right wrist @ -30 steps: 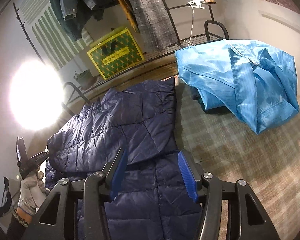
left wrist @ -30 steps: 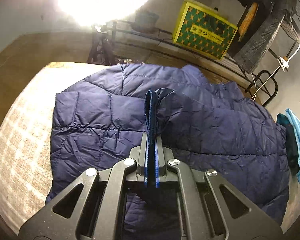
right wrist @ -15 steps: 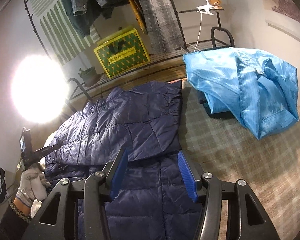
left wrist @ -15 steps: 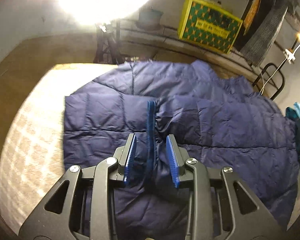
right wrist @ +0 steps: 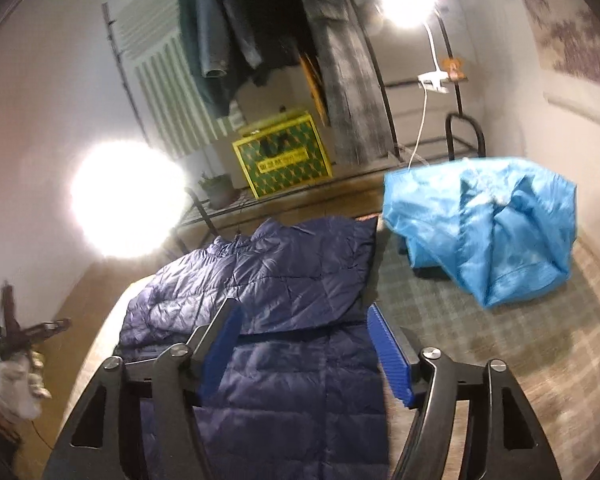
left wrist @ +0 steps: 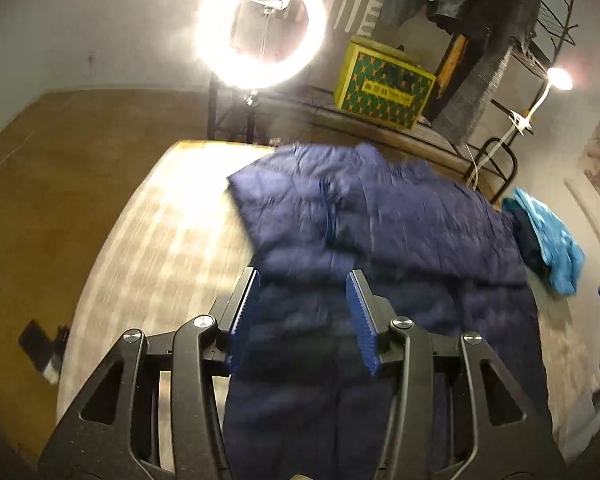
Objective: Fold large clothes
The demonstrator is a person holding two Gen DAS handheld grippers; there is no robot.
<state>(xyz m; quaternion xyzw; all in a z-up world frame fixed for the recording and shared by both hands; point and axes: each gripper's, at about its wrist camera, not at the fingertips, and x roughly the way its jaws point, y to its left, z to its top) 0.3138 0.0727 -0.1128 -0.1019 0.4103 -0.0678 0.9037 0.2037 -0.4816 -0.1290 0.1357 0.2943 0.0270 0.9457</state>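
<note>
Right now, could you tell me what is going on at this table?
A person with a handheld gripper in each hand is folding a navy quilted down jacket spread on the checked tablecloth. One side panel already lies folded over the body. Both the left gripper and the right gripper hover above the jacket, jaws open, holding nothing. A light blue garment lies crumpled beside it.

The dark blue jacket [right wrist: 292, 280] is puffy cloth with sewn lines, and it shines a bit. The light blue jacket [right wrist: 492, 224] is thin, slick, shiny cloth. Under them is a checked woven cover [right wrist: 500, 332], soft and not shiny. Each gripper [left wrist: 302, 312] is dull black plastic with silver metal screws and bumpy blue pads [left wrist: 360, 320].
</note>
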